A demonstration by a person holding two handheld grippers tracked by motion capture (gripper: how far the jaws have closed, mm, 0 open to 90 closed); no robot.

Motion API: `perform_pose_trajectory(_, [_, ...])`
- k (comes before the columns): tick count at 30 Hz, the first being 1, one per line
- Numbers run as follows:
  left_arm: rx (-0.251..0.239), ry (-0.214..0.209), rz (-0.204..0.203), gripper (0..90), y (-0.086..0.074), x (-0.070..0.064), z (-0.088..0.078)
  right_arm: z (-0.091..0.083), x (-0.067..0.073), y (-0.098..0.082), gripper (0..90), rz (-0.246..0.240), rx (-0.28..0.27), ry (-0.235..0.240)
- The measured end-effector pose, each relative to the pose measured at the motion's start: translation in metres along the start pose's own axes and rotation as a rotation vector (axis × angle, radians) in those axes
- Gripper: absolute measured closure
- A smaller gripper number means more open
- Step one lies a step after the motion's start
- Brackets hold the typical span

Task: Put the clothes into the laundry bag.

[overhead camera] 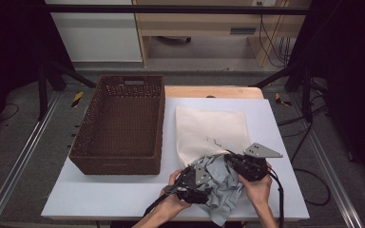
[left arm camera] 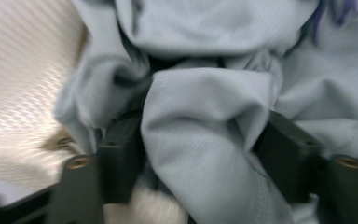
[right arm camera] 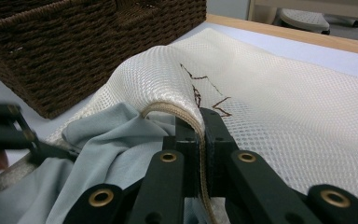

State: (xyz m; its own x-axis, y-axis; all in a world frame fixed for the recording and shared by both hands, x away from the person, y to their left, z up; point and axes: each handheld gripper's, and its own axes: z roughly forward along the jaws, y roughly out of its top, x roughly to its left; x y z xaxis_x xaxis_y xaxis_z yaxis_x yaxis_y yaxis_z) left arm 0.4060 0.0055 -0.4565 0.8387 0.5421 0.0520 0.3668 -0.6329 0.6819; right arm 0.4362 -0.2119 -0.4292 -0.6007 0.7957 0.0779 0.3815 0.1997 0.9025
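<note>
A white mesh bag (overhead camera: 209,128) lies flat on the white table (overhead camera: 100,194), right of the basket. A crumpled grey cloth (overhead camera: 221,190) sits at the bag's near mouth. My right gripper (right arm camera: 200,126) is shut on the bag's corded rim (right arm camera: 177,108) and lifts it a little off the cloth (right arm camera: 107,140). My left gripper (left arm camera: 198,149) pushes into the cloth (left arm camera: 205,116). Its jaws stand wide apart with a thick fold bunched loosely between them. From above, the left gripper (overhead camera: 204,178) is just left of the right gripper (overhead camera: 233,161), with both at the table's near edge.
A dark brown woven basket (overhead camera: 119,159) stands on the left half of the table, close to the bag. The table's near edge lies just under the hands. A wooden board edge (overhead camera: 214,90) shows behind the table.
</note>
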Motion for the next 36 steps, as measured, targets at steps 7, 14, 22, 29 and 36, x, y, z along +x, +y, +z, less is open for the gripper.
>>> perform_pose_trajectory(7, [-0.003,0.011,-0.061,75.7,0.008,0.0,0.008,0.0,0.001,0.0,87.0,0.003,0.0,0.007])
perform_pose_trajectory(14, [-0.031,0.078,-0.066,79.2,0.036,0.006,0.016,-0.003,0.003,0.003,87.1,-0.003,-0.017,0.015])
perform_pose_trajectory(22, [-0.059,0.1,-0.119,78.3,0.047,0.02,0.04,-0.005,0.002,0.004,87.0,0.002,-0.031,0.024])
perform_pose_trajectory(29, [-0.063,0.101,-0.142,62.8,0.039,0.027,0.043,-0.003,0.002,0.003,87.1,-0.007,-0.021,0.026])
perform_pose_trajectory(36, [-0.125,0.01,-0.094,39.4,0.036,0.019,-0.004,-0.002,-0.001,0.001,86.9,0.003,-0.01,0.01])
